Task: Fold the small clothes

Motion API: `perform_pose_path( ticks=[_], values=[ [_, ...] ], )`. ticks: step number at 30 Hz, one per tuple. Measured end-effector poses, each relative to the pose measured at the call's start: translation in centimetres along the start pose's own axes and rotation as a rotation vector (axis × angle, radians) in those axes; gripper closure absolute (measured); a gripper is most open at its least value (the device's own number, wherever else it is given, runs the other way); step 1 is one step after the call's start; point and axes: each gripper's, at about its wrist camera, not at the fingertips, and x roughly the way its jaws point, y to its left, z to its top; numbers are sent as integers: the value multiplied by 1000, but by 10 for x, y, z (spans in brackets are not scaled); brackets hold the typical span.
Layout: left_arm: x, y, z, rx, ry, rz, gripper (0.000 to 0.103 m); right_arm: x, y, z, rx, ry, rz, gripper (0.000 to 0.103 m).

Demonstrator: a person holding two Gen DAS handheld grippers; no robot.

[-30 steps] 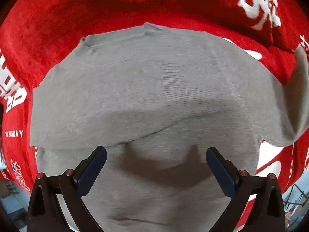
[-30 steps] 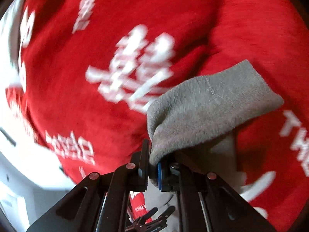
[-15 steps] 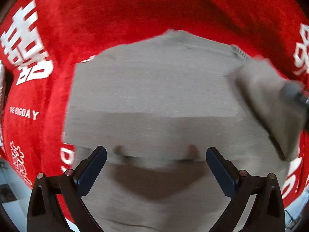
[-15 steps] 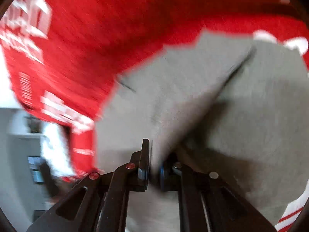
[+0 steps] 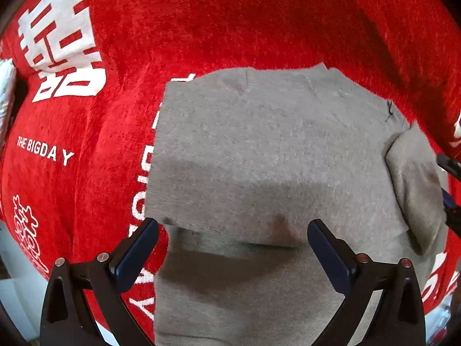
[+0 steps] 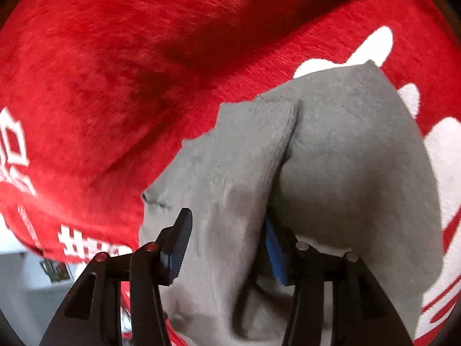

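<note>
A grey garment (image 5: 276,155) lies on a red blanket (image 5: 201,23) printed with white characters and lettering. In the left wrist view it fills the centre and lower half of the frame, folded over itself so that an upper layer ends in a straight edge across the lower middle. At the right edge of that frame a narrow grey flap (image 5: 415,184) is turned inward over the garment.

The left gripper (image 5: 230,248) points straight down over the garment's lower part, its dark blue pads spread wide and pinching nothing; the cloth lies flat below them.

In the right wrist view the right gripper (image 6: 227,248) sits at the bottom centre of the frame. Its jaws are opening, and a fold of the grey garment (image 6: 230,190) runs between the two blue pads, which stand apart on either side of it. The rest of the garment bulges toward the right of the frame, over the red blanket (image 6: 129,72).
</note>
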Motion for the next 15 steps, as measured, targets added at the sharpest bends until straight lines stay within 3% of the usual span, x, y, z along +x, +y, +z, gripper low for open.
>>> perform_pose_path(
  ticks=[1,7,11,15],
  values=[
    [-4,-1,-2,-6,-4,-4,0,2,9,1,-23,-1,7,92],
    [-7,25,1,-24,-8,12,0,6,89,-30,-389,29,70,93],
    [-7,39,1,-57,-9,13,0,32,136,-81,-705,106,-23,93],
    [-8,52,3,-112,-12,-9,0,63,137,-128,-893,212,-130,93]
  ],
)
